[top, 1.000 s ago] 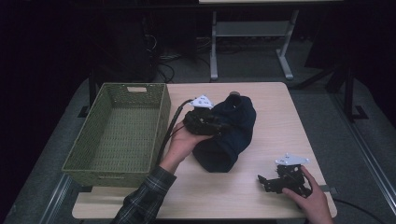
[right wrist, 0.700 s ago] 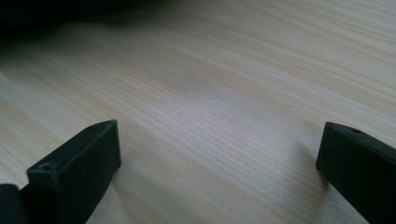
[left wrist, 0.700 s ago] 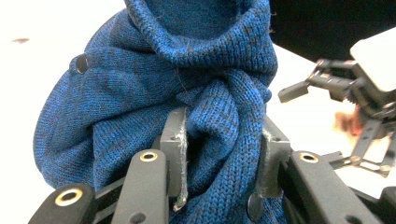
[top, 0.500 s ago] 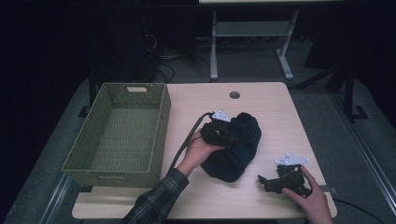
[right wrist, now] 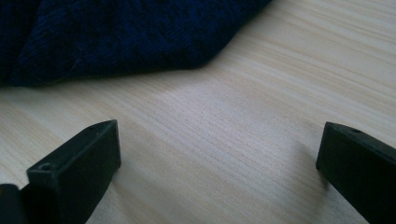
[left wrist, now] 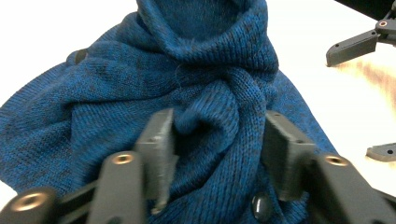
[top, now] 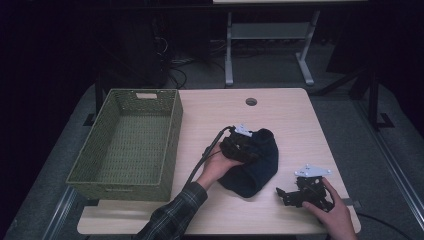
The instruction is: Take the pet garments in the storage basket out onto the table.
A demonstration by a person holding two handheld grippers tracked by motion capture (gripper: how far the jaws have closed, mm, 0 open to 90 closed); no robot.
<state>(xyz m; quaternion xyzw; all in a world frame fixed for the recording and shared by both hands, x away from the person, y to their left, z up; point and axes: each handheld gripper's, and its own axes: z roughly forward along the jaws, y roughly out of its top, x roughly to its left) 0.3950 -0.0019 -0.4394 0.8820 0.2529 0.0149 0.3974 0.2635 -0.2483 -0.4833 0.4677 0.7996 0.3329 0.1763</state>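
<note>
Dim room, grey floor [top: 350,115], pale wooden table [top: 290,125], white-legged desk frame [top: 229,55] beyond

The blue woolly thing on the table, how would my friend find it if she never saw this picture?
Start at the light wooden table and find the big green woven basket on its left side. Just right of the basket lies the blue knitted garment, bunched in a soft heap with the left gripper on it. It is the only soft, dark blue thing there.

A dark blue knitted sweater [top: 252,165] lies bunched in a crumpled heap on the light wooden table [top: 280,120], right of the green woven basket [top: 127,142], a dark button showing among its folds
</note>
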